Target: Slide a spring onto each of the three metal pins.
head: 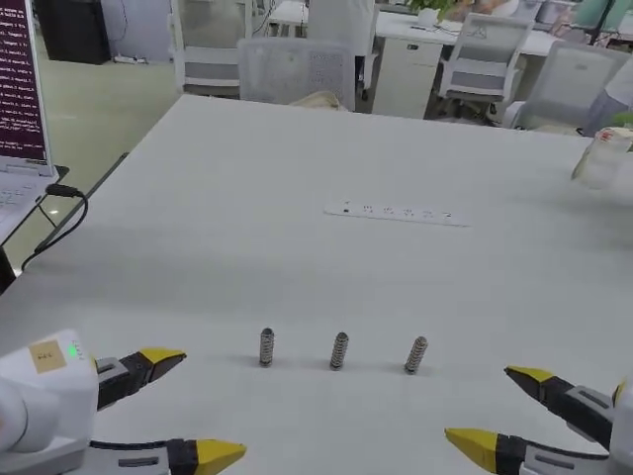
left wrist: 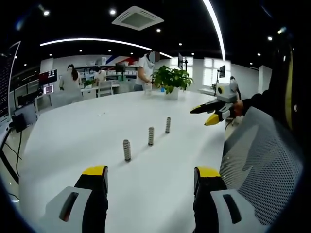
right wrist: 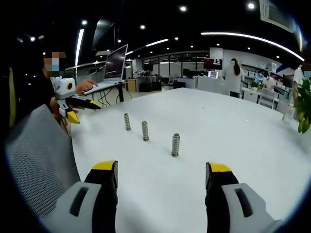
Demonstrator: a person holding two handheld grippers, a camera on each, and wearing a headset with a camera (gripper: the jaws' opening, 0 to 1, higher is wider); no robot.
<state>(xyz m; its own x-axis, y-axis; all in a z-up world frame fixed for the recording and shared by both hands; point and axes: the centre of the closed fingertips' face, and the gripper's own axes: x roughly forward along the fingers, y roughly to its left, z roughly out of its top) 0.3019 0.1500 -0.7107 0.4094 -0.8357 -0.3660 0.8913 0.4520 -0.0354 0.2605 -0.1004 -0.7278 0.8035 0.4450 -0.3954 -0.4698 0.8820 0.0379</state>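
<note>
**Head view.** Three grey coiled metal springs stand in one row along the near edge of the white table (head: 297, 178), set back a little from that edge: left spring (head: 266, 346), middle spring (head: 339, 350), right spring (head: 416, 354). Each long axis is upright. My left claw (head: 193, 406), yellow-tipped, hovers at the near edge towards the left corner, jaws spread and empty. My right claw (head: 495, 408) mirrors it towards the right corner, also spread and empty. The row lies ahead of both claws and between them. The left spring is nearer my left claw, the right spring is nearer my right, and the middle one is about equally far from both. One flat white power strip (head: 396, 212) lies further in, well apart from the springs.

**Left gripper view.** The row recedes from my left claw (left wrist: 151, 172). The left spring (left wrist: 127, 150) comes first, then the middle spring (left wrist: 151, 136), then the right spring (left wrist: 168, 124). My right claw (left wrist: 204, 115) sits beyond, held apart.

**Right gripper view.** The order reverses ahead of my right claw (right wrist: 162, 167), with the right spring (right wrist: 175, 144) closest.

**Count.** There are three springs and two claws. The metal pins cannot be made out inside the coils. Since the springs stand unsupported, I judge each is already seated on one.
</note>
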